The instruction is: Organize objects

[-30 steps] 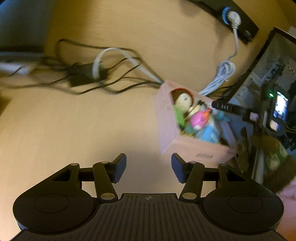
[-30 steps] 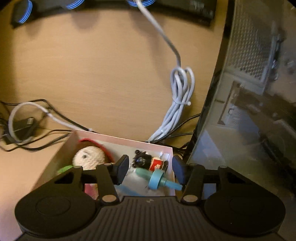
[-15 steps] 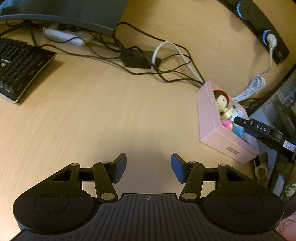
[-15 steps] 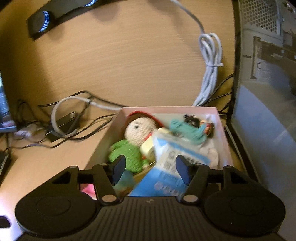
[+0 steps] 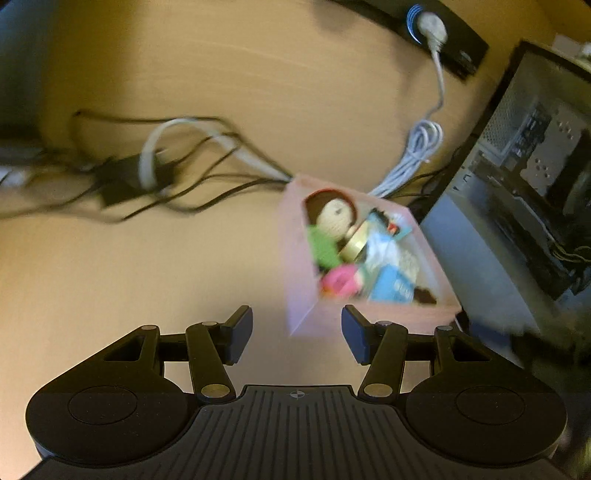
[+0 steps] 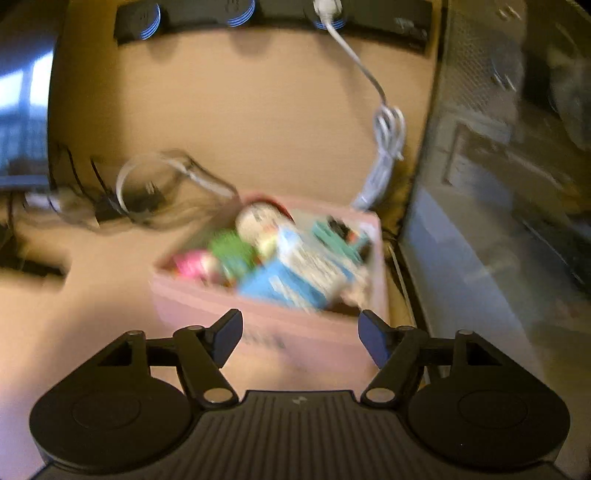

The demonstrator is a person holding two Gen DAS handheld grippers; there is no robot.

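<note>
A pink box [image 5: 297,280] sits on the wooden desk, also in the right wrist view [image 6: 266,325]. It holds a crochet doll in green [image 5: 330,225], a pink toy [image 5: 338,282], a blue packet [image 5: 393,288] and other small items. In the right wrist view the doll [image 6: 255,223] and blue packet [image 6: 284,284] are blurred. My left gripper [image 5: 297,334] is open and empty, just in front of the box's near left corner. My right gripper [image 6: 300,338] is open and empty, right in front of the box's near wall.
A tangle of black and white cables [image 5: 155,173] lies left of the box. A coiled white cord [image 5: 417,155] runs to a black power strip [image 5: 443,33] at the back. A computer case [image 5: 517,192] stands close to the box's right side.
Both views are blurred by motion. The left gripper has swung back toward the box. The right gripper has pulled back from above the box to in front of its near wall.
</note>
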